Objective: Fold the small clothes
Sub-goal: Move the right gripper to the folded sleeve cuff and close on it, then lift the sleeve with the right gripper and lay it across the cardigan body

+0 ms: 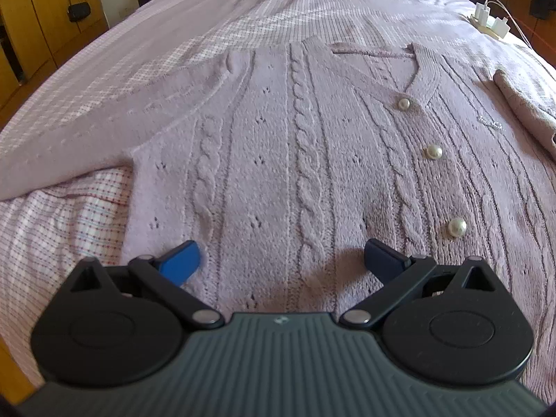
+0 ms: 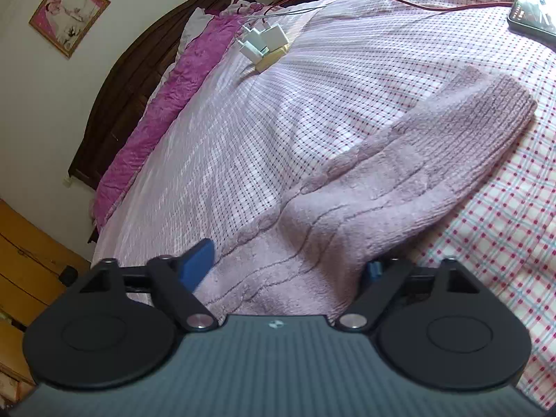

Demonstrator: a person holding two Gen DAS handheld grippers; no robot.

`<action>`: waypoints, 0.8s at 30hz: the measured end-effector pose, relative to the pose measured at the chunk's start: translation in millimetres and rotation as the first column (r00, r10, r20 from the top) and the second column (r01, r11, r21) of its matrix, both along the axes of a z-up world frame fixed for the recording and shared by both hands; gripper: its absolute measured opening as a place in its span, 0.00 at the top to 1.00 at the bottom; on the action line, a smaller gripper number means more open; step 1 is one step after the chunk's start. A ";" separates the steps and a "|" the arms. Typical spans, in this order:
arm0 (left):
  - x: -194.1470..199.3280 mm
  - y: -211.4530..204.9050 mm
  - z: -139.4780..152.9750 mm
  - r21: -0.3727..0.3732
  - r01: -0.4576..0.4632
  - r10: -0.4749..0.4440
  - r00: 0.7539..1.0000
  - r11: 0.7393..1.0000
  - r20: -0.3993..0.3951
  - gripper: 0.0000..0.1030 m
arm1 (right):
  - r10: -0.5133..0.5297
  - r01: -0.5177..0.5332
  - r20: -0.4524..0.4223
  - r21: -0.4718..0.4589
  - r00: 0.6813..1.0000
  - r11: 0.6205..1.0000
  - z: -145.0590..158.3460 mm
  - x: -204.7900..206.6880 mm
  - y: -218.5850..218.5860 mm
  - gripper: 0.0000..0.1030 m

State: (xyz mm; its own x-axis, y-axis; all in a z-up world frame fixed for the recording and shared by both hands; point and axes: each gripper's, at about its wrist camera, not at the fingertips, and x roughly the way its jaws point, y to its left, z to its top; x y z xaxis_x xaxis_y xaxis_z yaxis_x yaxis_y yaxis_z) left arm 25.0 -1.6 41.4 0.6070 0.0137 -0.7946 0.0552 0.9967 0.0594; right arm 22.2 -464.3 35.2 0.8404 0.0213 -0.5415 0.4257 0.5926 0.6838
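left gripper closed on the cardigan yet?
No: the left gripper has its blue fingers spread wide over the cardigan, clamping nothing.

A checked bedsheet (image 2: 347,80) carries white chargers (image 2: 264,43), a phone (image 2: 533,8) and a red cable (image 2: 399,0); a framed picture (image 2: 69,12) hangs on the wall

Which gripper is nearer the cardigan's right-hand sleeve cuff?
Right. The right gripper is open astride that sleeve, whose cuff lies ahead. The left gripper is open over the cardigan body, left of the pearl buttons.
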 end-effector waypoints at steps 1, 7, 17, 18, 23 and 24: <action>-0.1 -0.2 -0.5 0.003 0.000 0.000 1.000 1.000 0.000 0.00 | -0.004 0.004 -0.001 0.003 1.000 1.000 -0.4 -0.8 -1.2 0.29; 1.3 -1.0 -1.9 0.014 0.006 -0.006 1.000 1.000 -0.004 0.00 | -0.020 0.020 -0.008 0.022 1.000 1.000 -4.7 -8.4 -10.5 0.66; -3.8 0.1 10.3 0.017 0.045 -0.045 0.999 0.999 0.030 0.00 | -0.093 0.097 0.132 -0.026 0.987 0.995 25.7 -30.9 -22.7 0.94; -4.3 0.0 11.1 0.021 0.045 -0.046 0.998 0.999 0.034 0.00 | -0.096 0.103 0.147 -0.037 0.985 0.994 32.9 -32.8 -24.2 0.94; -1.8 -0.2 18.1 0.039 0.066 -0.068 0.996 0.997 0.057 0.00 | -0.117 0.139 0.224 -0.086 0.968 0.987 72.0 -48.5 -29.6 0.94; -0.7 0.2 20.0 0.043 0.066 -0.069 0.996 0.997 0.065 0.00 | -0.114 0.140 0.244 -0.091 0.963 0.986 80.7 -51.6 -29.9 0.94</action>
